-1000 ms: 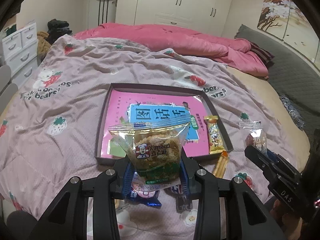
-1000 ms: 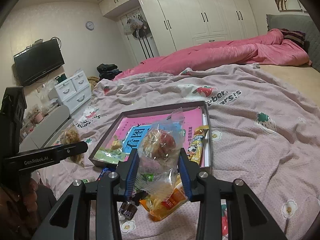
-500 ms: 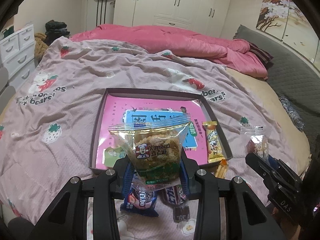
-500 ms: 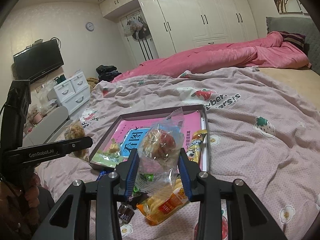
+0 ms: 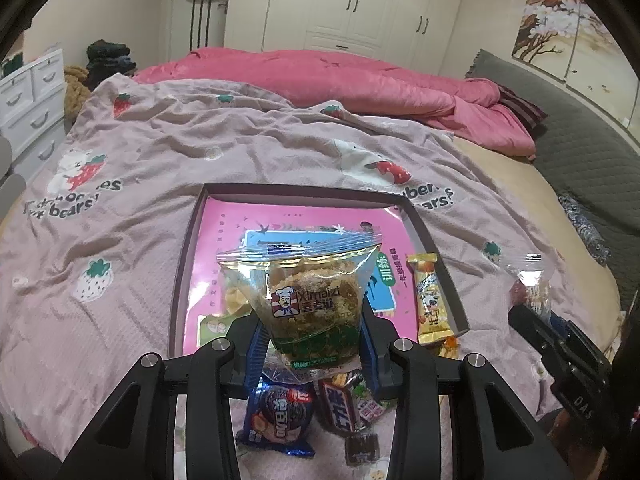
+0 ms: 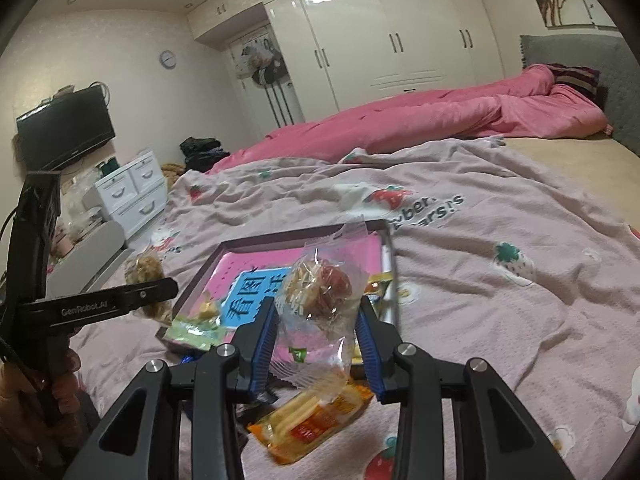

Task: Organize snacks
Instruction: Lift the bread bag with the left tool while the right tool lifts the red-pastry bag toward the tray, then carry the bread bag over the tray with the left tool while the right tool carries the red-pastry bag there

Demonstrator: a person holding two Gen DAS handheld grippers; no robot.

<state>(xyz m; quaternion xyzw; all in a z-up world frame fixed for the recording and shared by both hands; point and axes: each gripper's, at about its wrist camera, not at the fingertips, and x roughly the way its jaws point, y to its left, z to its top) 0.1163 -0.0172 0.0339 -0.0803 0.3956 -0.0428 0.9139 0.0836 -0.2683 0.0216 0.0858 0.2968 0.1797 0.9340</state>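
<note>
Both claws are clenched on snacks: the left gripper [image 5: 312, 338] pinches 1 clear packet of crumbly brown cake [image 5: 310, 300] upright between its blue pads, and the right gripper [image 6: 316, 338] grips 1 clear bag with a red-and-tan pastry [image 6: 320, 300] the same way. Each is held up over the near edge of the dark tray [image 5: 304, 194] lying on the strawberry-print blanket [image 5: 160, 152]. Inside the tray I count 1 pink book [image 5: 288, 220] covering its floor, 1 gold wrapped bar [image 5: 430, 300] along its right edge, and 2 pale packets, 1 green [image 6: 196, 330] and 1 yellowish, at its near left corner. On the blanket below the left gripper lie 1 blue round-cookie packet [image 5: 280, 416] and 1 brown chocolate bar [image 5: 340, 408], with smaller sweets I cannot count. Under the right gripper sits 1 orange biscuit packet [image 6: 312, 424]. A hand [image 6: 36, 384] wraps the left tool's handle, both tools tilted downward toward the tray.
</note>
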